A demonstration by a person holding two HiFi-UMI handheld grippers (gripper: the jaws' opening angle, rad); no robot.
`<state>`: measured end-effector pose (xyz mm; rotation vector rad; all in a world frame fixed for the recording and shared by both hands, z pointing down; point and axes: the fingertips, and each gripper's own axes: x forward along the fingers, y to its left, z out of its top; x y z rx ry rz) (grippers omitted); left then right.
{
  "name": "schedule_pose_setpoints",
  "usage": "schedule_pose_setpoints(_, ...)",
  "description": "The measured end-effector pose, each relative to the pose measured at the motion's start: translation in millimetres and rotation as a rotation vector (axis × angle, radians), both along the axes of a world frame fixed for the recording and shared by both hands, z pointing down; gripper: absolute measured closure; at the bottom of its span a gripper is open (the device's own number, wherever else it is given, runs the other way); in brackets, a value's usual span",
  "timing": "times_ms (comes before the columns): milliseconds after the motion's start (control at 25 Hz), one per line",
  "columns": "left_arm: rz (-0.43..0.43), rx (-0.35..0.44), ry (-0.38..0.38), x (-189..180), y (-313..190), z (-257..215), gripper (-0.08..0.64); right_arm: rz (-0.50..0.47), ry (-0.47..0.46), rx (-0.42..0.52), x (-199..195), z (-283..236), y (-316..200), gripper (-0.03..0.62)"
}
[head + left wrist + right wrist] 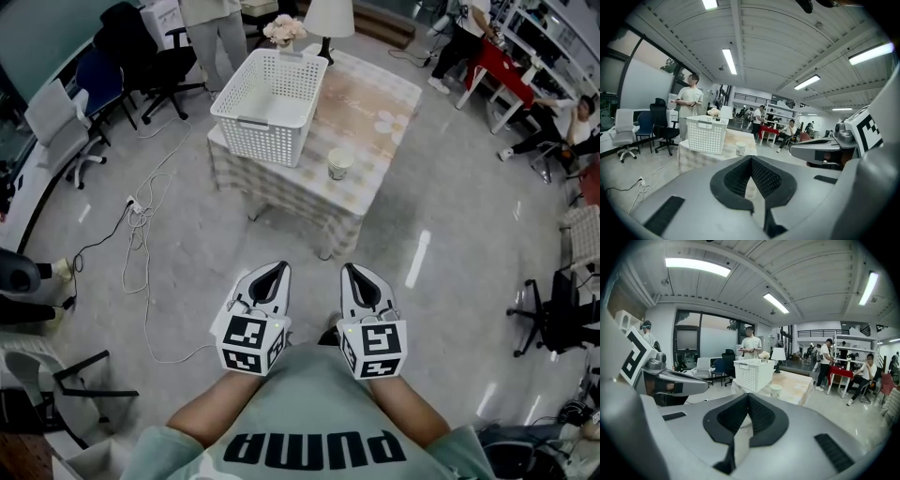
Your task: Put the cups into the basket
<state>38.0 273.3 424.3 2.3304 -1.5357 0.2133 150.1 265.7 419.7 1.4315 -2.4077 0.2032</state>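
A white paper cup (340, 163) stands near the front edge of a low table (375, 122) with a patterned cloth. A white perforated basket (265, 94) sits on the table's left part and looks empty. My left gripper (278, 268) and right gripper (349, 268) are side by side close to my body, well short of the table, both shut with nothing in them. In the left gripper view, the cup (740, 149) is beyond the shut tips (751, 158), right of the basket (708, 134). The right gripper view shows the cup (776, 390) and basket (751, 374) ahead of its tips (747, 394).
A lamp (329, 19) and flowers (284, 30) stand at the table's far end. Cables (141, 225) trail over the floor at the left. Office chairs (141, 56) line the left side, with another (553, 314) at the right. People stand and sit around a red table (497, 66).
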Motion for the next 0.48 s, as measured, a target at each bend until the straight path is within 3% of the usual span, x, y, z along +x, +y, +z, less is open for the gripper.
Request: schedule_pose_setpoints(480,-0.065,-0.026,-0.015,-28,-48,11,0.558,-0.067,0.003,-0.03,-30,17,-58,0.58)
